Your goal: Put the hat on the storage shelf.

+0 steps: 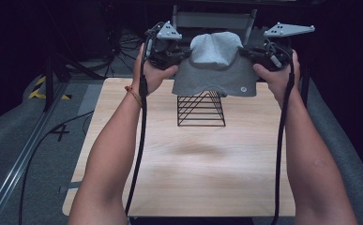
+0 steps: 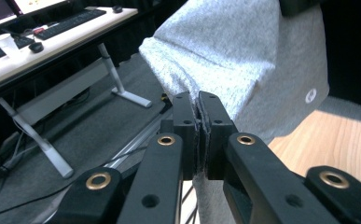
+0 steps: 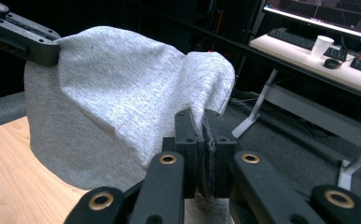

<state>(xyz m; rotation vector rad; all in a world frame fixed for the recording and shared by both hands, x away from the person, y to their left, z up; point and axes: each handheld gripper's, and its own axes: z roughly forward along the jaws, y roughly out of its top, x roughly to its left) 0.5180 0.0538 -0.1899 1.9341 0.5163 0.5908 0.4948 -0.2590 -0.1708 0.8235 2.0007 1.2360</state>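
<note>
Grey garment [image 1: 215,65] pinched in both grippers' jaws (seemingly above rack [image 1: 201,108]).

The light wooden tabletop [image 1: 188,159] is evenly lit against dark surroundings. A soft shadow lies mid-table. Both gripper views look slightly grainy

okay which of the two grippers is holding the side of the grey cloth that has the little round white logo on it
The right gripper. The logo sits at the grey cloth's lower corner below that gripper, while the left gripper pinches the opposite, plain edge. Both are clamped on the fabric above the wire rack.
</note>
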